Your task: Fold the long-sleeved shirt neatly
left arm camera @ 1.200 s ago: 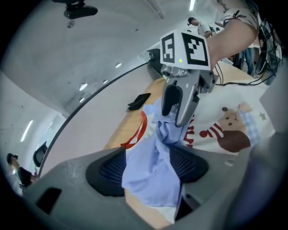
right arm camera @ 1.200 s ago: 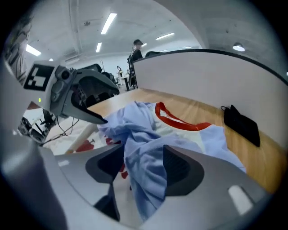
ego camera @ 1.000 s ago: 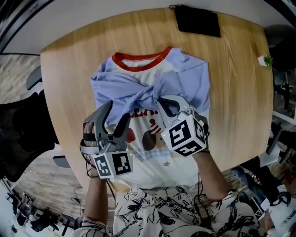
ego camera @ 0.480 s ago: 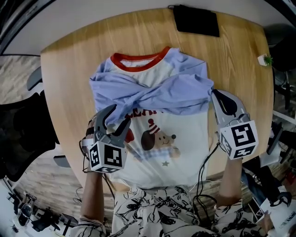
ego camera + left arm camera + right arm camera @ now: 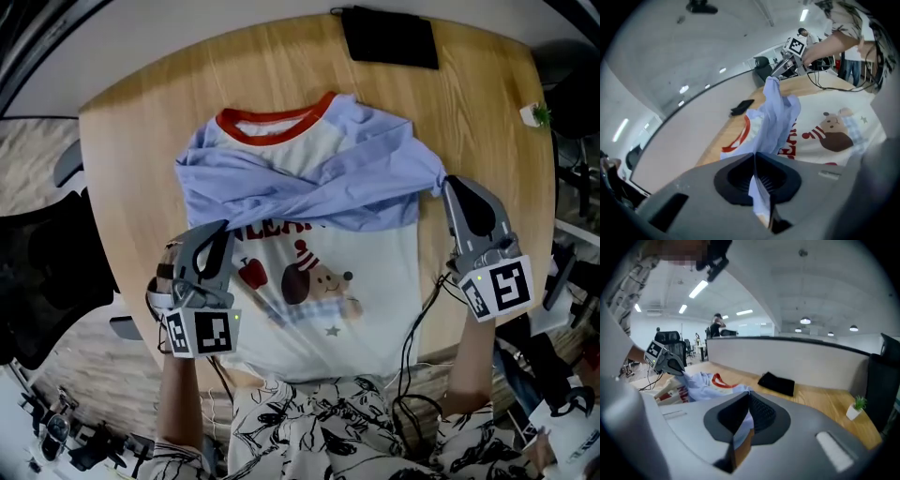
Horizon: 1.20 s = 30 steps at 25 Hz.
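Left gripper (image 5: 218,234), left edge of shirt (image 5: 328,253): fingers just closed, clamping soft blue sleeve (image 5: 309,199). Shirt: cream knit, red collar (image 5: 277,122), sleeves crossed, flat on wooden bench (image 5: 131,122). Right gripper (image 5: 450,186), shirt's right edge: fingers clamping sleeve end, cuff hidden.

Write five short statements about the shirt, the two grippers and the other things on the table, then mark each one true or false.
1. The left gripper is shut on blue sleeve cloth. True; its jaws have just closed on it.
2. The right gripper hangs open over bare wood. False: it is shut on blue sleeve cloth at the edge of the shirt.
3. The collar is red. True.
4. The black object lies on the shirt. False: it lies on the table beyond the collar, apart from the shirt.
5. The small plant stands beside the left gripper. False: it stands at the table's edge on the right gripper's side.
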Available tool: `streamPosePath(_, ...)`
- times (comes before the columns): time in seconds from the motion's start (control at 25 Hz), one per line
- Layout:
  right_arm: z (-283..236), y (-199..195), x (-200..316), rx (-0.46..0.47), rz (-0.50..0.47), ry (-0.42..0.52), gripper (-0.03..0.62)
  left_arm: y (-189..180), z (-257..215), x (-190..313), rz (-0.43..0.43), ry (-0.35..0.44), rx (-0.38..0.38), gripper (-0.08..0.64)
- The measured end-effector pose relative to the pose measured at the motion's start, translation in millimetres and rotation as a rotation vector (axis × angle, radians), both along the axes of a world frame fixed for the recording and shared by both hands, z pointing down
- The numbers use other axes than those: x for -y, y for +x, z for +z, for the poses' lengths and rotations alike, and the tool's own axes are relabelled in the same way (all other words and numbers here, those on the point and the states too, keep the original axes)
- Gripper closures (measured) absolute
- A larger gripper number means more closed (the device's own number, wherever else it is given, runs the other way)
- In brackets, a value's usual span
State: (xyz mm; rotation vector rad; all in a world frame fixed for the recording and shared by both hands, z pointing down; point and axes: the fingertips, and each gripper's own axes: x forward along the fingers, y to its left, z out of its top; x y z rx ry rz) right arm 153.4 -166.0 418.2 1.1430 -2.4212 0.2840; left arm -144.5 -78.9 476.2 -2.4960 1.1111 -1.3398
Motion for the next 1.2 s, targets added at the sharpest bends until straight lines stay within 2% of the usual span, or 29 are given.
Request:
streamPosePath(0.08,-7,7,-13,0.069,-0.035,0.027,0.575,-4,-8,-15,0.068,0.077,0.043,0.543)
streamPosePath(0.12,0,11,-21,0.079,-0.054,-0.008,0.575,-5,-1,-26,0.108,0.067,0.068,0.543)
streamPosePath(0.24,38,19,-48,0.027,-0.114,-0.176,0.574,-3,33,-57,0.176,-0.082,0.087,0.524)
streamPosePath(0.28,47,19,-56,0.004,-0.137,-0.213,0.572,-3,43,-64,0.183,-0.137,0.088,0.482)
streamPosePath(0.32,52,20,-62,-0.011,-0.166,-0.231,0.575,-3,49,-68,0.188,-0.18,0.092,0.403)
streamPosePath(0.36,55,19,-69,-0.02,-0.204,-0.234,0.575,-4,54,-72,0.192,-0.207,0.097,0.38)
streamPosePath(0.52,59,21,-103,-0.043,-0.406,-0.25,0.57,-3,56,-79,0.209,-0.252,0.1,0.374)
streamPosePath(0.64,62,31,-111,-0.047,-0.44,-0.308,0.419,18,33,-71,0.187,-0.247,-0.003,0.348)
streamPosePath(0.72,57,35,-101,-0.039,-0.4,-0.296,0.377,37,16,-61,0.144,-0.223,-0.092,0.349)
streamPosePath(0.8,44,24,-81,-0.013,-0.371,-0.278,0.325,48,11,-53,0.12,-0.203,-0.112,0.353)
streamPosePath(0.96,42,-14,-34,0.027,-0.328,-0.351,0.321,56,22,-48,0.125,-0.205,-0.063,0.356)
streamPosePath(1.04,62,-29,-25,-0.047,-0.357,-0.395,0.322,58,25,-48,0.121,-0.195,-0.051,0.356)
streamPosePath(1.12,88,-33,-25,-0.161,-0.396,-0.432,0.397,59,25,-50,0.111,-0.185,-0.042,0.357)
streamPosePath(1.2,106,-30,-28,-0.219,-0.4,-0.484,0.456,57,23,-51,0.095,-0.181,-0.042,0.357)
